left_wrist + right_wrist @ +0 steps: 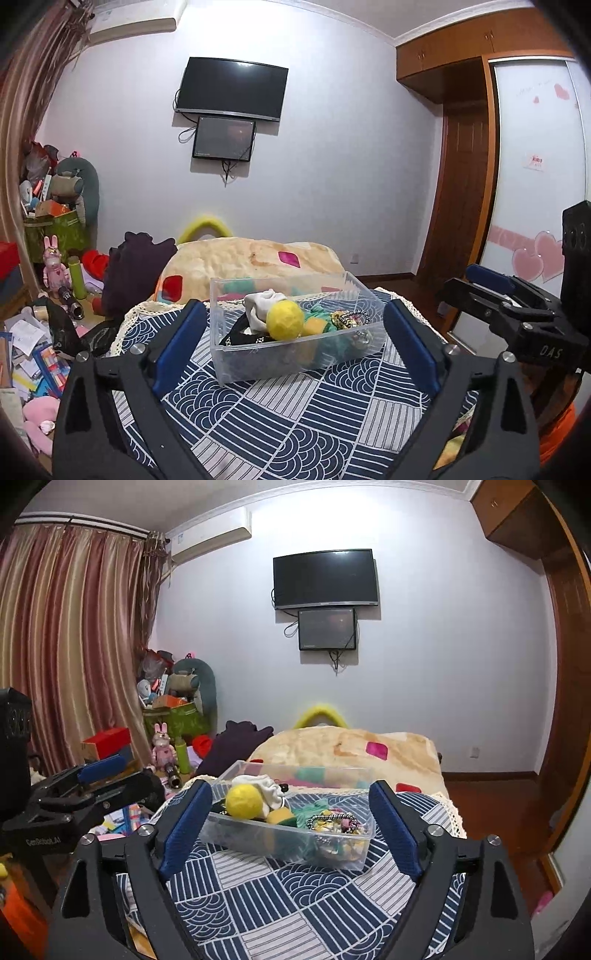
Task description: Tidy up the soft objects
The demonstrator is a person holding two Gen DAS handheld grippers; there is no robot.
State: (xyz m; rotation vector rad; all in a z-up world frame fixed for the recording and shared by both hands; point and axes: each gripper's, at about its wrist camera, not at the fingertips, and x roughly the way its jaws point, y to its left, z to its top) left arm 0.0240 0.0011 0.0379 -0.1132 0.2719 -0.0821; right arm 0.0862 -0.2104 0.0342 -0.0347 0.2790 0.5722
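Observation:
A clear plastic bin (pixel 236 369) (pixel 351 856) stands on a blue-and-white patterned cloth (pixel 295 417) (pixel 280 893). In it lie a yellow fuzzy ball (pixel 285 319) (pixel 243 800), a white sock (pixel 264 301) (pixel 267 786), teal fabric (pixel 317 312) (pixel 308 812), a yellow-green sponge piece (pixel 281 816) and beaded trinkets (pixel 347 319) (pixel 334 823). My left gripper (pixel 295 338) is open and empty, just short of the bin. My right gripper (pixel 291 823) is open and empty, its fingers either side of the bin's near end. Each gripper shows at the other view's edge.
A beige blanket with coloured patches (pixel 258 258) (pixel 351 746) lies behind the bin, with a dark purple garment (pixel 129 273) (pixel 236 742) to its left. Toys, boxes and papers litter the floor at left (pixel 44 332) (pixel 166 746). A wardrobe (pixel 535 184) stands at right.

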